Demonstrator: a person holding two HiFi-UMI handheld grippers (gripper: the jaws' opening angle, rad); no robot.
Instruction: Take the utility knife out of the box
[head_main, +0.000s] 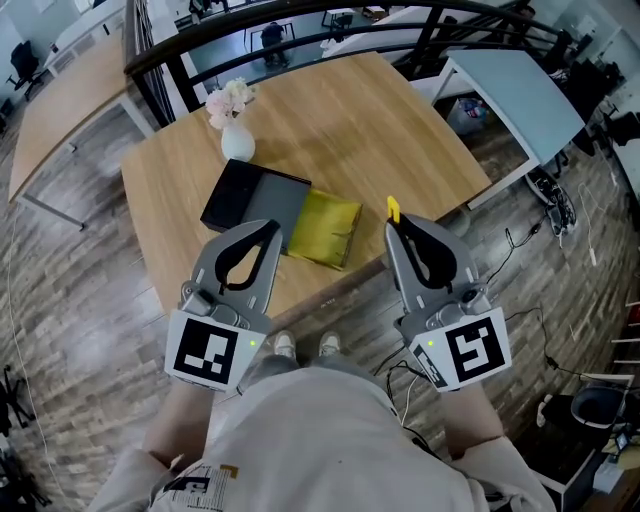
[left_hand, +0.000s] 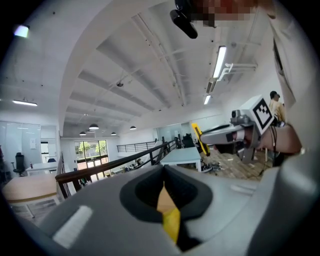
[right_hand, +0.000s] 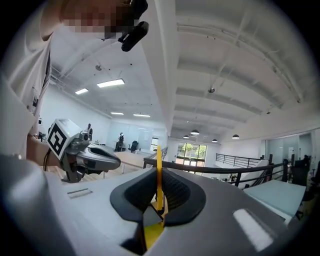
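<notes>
Bordering box (head_main: 255, 205): flower vase (head_main: 237, 143), yellow cloth (head_main: 325, 228)

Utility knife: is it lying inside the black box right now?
No, the right tongs clamp the yellow utility knife in the air, apart from the black box.

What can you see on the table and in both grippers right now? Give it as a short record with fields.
left gripper: jaws together, nothing held
right gripper: shut on the yellow utility knife, which is clear of the box
box: black, lying on the wooden table
yellow cloth: on the table, by the box's right side
vase: white, with flowers, beyond the box
</notes>
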